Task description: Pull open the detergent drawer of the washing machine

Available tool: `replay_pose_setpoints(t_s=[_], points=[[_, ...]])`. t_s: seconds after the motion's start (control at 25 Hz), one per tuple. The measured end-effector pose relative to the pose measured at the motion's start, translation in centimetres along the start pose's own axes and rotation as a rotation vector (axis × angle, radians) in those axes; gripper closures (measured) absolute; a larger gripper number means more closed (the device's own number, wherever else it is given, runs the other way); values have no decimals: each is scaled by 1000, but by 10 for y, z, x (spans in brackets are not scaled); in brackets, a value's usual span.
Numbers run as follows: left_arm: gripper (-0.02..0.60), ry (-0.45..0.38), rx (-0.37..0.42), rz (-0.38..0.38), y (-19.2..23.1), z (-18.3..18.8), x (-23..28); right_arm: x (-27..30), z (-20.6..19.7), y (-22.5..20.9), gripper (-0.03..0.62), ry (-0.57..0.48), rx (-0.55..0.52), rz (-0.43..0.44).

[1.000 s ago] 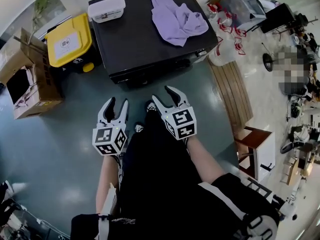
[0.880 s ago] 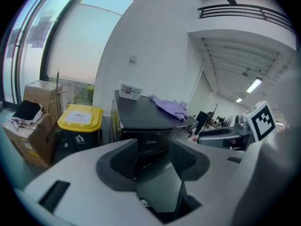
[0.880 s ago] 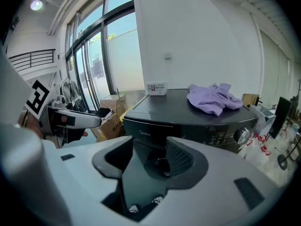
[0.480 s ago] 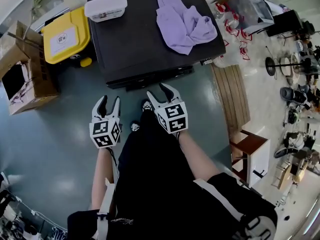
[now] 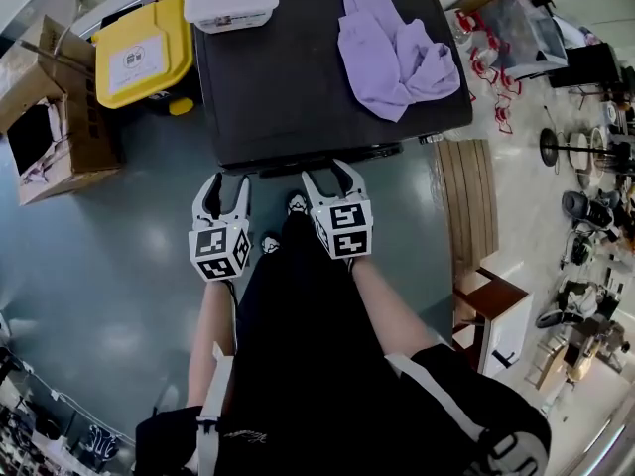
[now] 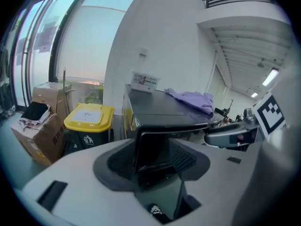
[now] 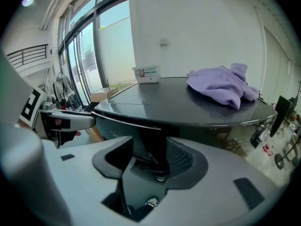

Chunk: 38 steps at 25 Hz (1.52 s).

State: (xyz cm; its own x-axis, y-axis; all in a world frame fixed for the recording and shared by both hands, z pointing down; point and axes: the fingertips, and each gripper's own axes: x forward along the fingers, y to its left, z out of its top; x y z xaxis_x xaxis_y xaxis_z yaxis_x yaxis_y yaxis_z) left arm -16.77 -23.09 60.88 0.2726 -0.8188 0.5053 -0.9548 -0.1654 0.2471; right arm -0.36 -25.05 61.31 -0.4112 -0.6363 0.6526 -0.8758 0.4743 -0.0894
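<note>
- Cardboard box (image 5: 50, 137) at far left of the head view, yellow bin (image 5: 139, 58) just right of it, beside the washer (image 5: 298, 87). Both are clutter, off the reach path.
- Left gripper (image 5: 226, 184), left of centre: jaws wide apart, nothing between the pads. It sits a bit short of the washer front, so it reads as the spare hand.
- Washer fills the top centre, black lid facing up. A white tub (image 5: 230, 3) sits on its upper-left corner.
- Drawer: should be on the front panel under the near lid edge. The head view looks straight down past it, so it's hidden there. The gripper views show only the front top edge, and I can't pick the drawer out. Nothing juts from the front, so I judge it shut.
- Right gripper (image 5: 324, 172), centre: jaws wide apart, empty. Its tips are just beside the near lid edge and aimed at the front, so it's likely lining up for the pull.
- Purple cloth (image 5: 392, 53) is on the lid's right side, clear of the front. A wooden bench (image 5: 466, 206) stands to the right.
</note>
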Motion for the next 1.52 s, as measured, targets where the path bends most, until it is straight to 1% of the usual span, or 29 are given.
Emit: replay_pose_setpoints(t_s=[0.12, 0.32, 0.48, 0.56, 0.72, 0.88, 1.08, 1.24, 1.4, 1.52], points=[[368, 4, 9, 6, 1, 1, 5, 5, 2, -2, 368, -9, 17, 3], [368, 5, 6, 5, -2, -1, 8, 8, 4, 1, 368, -25, 7, 8], [368, -7, 13, 27, -3, 0, 9, 9, 6, 2, 373, -25, 11, 2], [368, -14, 10, 31, -3, 0, 10, 10, 6, 3, 387, -26, 14, -1], [368, -14, 18, 16, -3, 0, 10, 10, 7, 4, 385, -32, 17, -4], [368, -13, 70, -19, -4, 2, 11, 10, 7, 4, 387, -31, 12, 4], [368, -21, 55, -20, -5, 1, 12, 10, 8, 3, 391, -39, 22, 5], [368, 6, 46, -40, -2, 1, 11, 10, 7, 4, 399, -40, 19, 11], [368, 0, 55, -22, -4, -1, 10, 8, 5, 3, 407, -32, 20, 14], [368, 5, 68, -26, -4, -1, 10, 8, 5, 3, 411, -27, 19, 21]])
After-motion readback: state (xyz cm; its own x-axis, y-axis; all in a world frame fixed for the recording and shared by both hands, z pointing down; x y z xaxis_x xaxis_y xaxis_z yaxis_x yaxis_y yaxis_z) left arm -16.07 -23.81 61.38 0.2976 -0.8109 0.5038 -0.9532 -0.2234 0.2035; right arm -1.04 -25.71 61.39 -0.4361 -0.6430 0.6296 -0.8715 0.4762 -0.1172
